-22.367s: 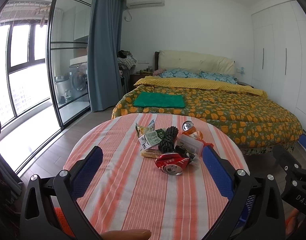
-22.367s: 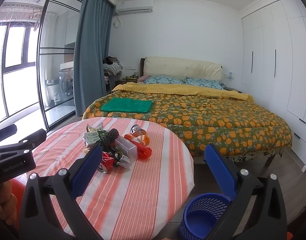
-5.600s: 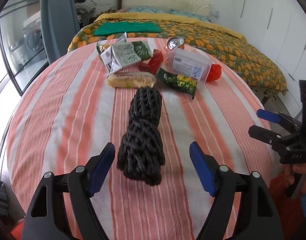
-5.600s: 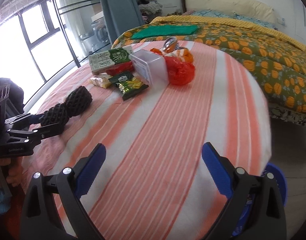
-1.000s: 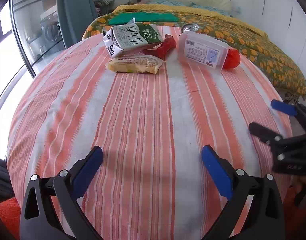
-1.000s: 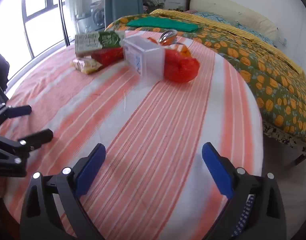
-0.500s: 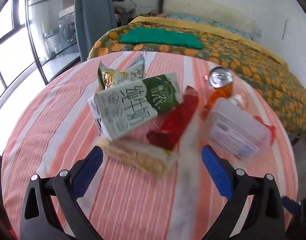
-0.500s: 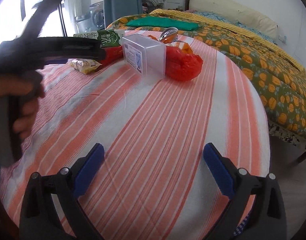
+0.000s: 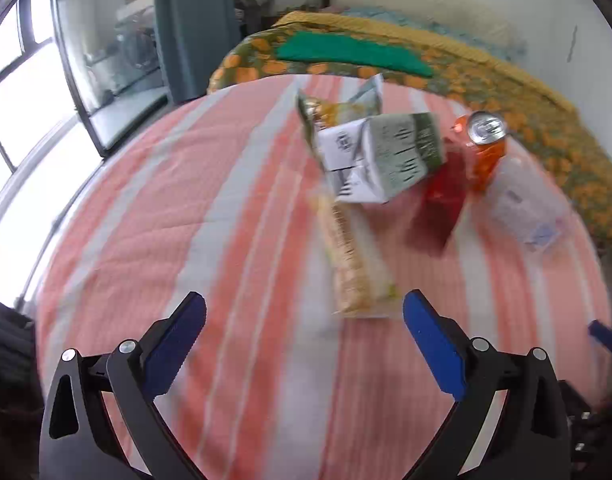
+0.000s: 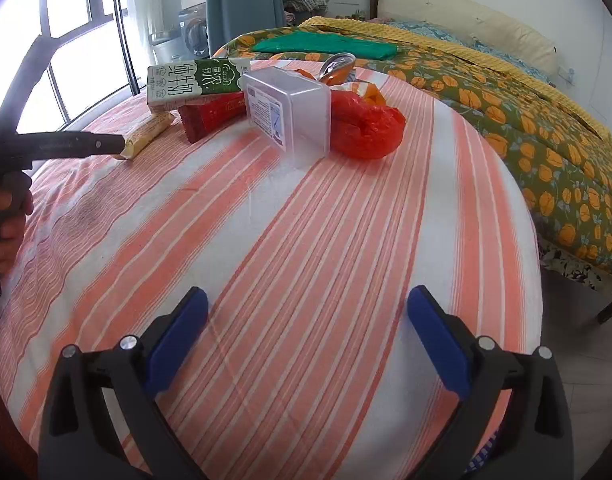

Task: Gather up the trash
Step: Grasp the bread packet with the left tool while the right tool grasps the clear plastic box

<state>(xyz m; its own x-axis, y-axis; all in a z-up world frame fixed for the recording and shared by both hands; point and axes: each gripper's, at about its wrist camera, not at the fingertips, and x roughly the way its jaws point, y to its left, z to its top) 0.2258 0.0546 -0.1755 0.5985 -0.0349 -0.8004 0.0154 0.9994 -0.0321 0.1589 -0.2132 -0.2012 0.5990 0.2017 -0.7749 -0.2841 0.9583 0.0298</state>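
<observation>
Here, one round table (image 10: 346,240) under an orange-and-white striped cloth, with a single cluster of trash toward its far side; counted in that cluster: one green-and-white milk carton (image 10: 193,78) lying on its side, one red wrapper (image 10: 213,116) under and just in front of it, one yellowish snack bar (image 10: 147,134) in clear wrap at the near left of the heap, one clear plastic box (image 10: 289,108) with a printed label, one red plastic bag (image 10: 366,124) touching the box on its right, one orange drink can (image 9: 486,144) on its side behind the box, and one crinkled silver-and-yellow snack packet (image 9: 338,108) at the far edge behind the carton.

Left gripper (image 9: 303,344) spread wide, holding nothing, hovering over the cloth at the near end of the snack bar, one blue pad (image 9: 173,344) on each side; view blurred by motion.

Right gripper (image 10: 306,344) likewise spread wide and empty, low over bare cloth on the near side, well apart from the heap.

Seen from the right wrist, one hand (image 10: 5,216) at the far left edge gripping the black handle of the left tool, its dark tip just beside the snack bar; touching or not, cannot tell.

Beyond the table, one bed (image 10: 506,92) with an orange-patterned cover, and one folded green cloth (image 10: 326,46) lying on it.
</observation>
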